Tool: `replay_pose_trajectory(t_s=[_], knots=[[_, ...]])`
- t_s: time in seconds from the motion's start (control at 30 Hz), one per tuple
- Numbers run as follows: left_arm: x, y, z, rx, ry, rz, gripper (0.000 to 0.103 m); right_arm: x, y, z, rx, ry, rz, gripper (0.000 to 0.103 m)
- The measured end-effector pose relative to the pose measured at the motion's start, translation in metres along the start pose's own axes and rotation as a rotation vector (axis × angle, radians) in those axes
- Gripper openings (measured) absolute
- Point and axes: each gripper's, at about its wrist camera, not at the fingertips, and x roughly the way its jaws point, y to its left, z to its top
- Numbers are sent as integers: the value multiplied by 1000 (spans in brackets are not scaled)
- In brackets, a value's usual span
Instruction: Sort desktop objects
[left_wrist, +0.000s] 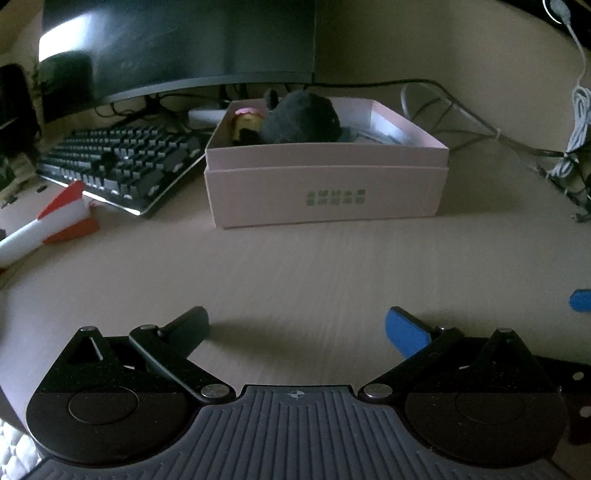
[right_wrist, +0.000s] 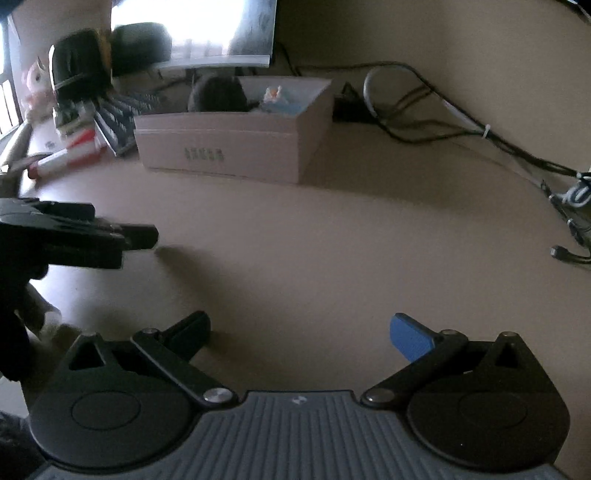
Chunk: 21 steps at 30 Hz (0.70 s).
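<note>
A pale pink box (left_wrist: 327, 194) (right_wrist: 229, 146) stands on the desk ahead of both grippers. Inside it lie a dark plush toy (left_wrist: 301, 118) (right_wrist: 218, 95), a small pink-topped cake toy (left_wrist: 246, 123) and a light blue item (right_wrist: 275, 98). A red and white toy rocket (left_wrist: 48, 221) (right_wrist: 70, 157) lies on the desk left of the box. My left gripper (left_wrist: 295, 326) is open over bare desk with nothing between its fingers. My right gripper (right_wrist: 299, 332) is also open and holds nothing. The left gripper's body (right_wrist: 74, 236) shows at the left of the right wrist view.
A black keyboard (left_wrist: 118, 166) and a monitor (left_wrist: 177, 44) sit behind and left of the box. Cables (left_wrist: 461, 114) (right_wrist: 443, 114) run along the back right of the desk, with a white coiled cable (left_wrist: 580, 122). A pink plush figure (right_wrist: 35, 88) stands far left.
</note>
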Motion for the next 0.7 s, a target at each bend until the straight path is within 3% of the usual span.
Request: replay_pose_trajectory(t_s=[0.23, 0.43, 0.7], knots=[[9, 1, 7, -16, -3, 21, 103, 19, -6, 17, -9, -15, 15, 103], [11, 2, 9, -11, -4, 16, 103, 39, -10, 27, 22, -92, -19, 103], [11, 2, 9, -12, -4, 15, 103, 40, -10, 28, 20, -91, -19, 103]])
